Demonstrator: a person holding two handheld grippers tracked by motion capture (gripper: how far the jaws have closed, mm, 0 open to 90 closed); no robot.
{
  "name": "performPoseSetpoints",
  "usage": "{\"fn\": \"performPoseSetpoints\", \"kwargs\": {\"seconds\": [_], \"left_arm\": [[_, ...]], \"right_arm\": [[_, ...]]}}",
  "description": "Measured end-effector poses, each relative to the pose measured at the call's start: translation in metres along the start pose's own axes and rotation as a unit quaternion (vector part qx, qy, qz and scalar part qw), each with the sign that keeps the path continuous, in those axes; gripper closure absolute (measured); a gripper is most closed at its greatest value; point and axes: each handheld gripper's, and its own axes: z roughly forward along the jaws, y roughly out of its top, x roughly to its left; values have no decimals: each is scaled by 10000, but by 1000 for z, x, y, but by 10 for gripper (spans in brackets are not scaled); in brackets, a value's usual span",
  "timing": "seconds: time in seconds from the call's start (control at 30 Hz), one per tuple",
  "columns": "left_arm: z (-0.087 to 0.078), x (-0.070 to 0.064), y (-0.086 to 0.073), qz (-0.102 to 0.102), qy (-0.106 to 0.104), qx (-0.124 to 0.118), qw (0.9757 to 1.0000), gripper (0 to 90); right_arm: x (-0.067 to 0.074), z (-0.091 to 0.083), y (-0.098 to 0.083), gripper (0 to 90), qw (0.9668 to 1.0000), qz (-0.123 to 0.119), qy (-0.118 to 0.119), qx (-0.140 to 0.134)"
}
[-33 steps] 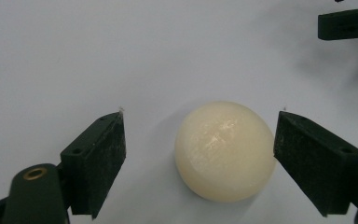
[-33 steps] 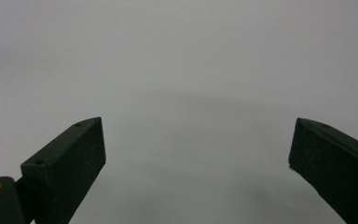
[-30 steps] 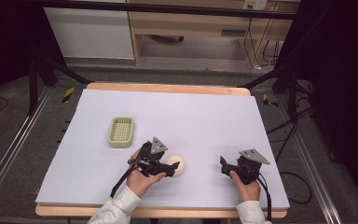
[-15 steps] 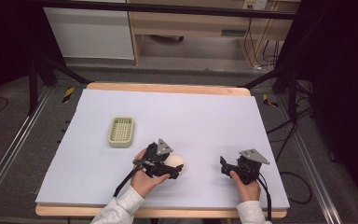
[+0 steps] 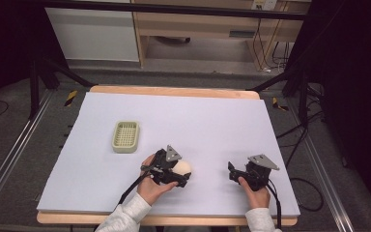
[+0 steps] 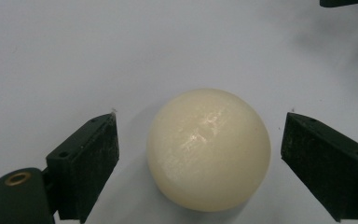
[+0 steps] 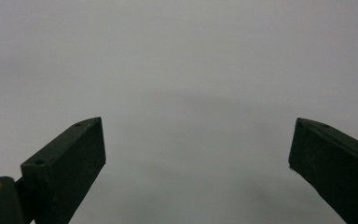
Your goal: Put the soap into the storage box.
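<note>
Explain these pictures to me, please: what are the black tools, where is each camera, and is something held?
A person sits at a white table and holds a hand-operated gripper in each hand. One camera looks down from above; one rides on each gripper, looking along its two black jaws. The left gripper is open around a cream ball, with gaps on both sides, so nothing is held. The right gripper is open over bare table. A pale green basket lies farther left.

Table (image 5: 183, 92) with a wooden edge, topped by a pale lavender-white sheet (image 5: 212, 121) covering nearly the whole surface. 2 items rest directly on the sheet — a pale green slotted tray (image 5: 126, 137) at left-centre and a cream ball (image 5: 182, 167) nearer the front, well apart.
</note>
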Motion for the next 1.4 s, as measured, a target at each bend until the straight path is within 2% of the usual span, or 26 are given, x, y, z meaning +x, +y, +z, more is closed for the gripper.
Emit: {"fn": "performPoseSetpoints", "kwargs": {"seconds": [0.47, 0.93, 1.4], "left_arm": [[9, -1, -3, -32, -26, 145, 9999, 121], [17, -2, -7, 33, -5, 281, 9996, 194], [20, -5, -6, 64, 43, 286, 9996, 236]], "right_arm": [[0, 0, 0, 42, 10000, 3, 1, 3], [0, 0, 0, 42, 10000, -10, 1, 15], [0, 0, 0, 42, 10000, -1, 9, 22]]}}
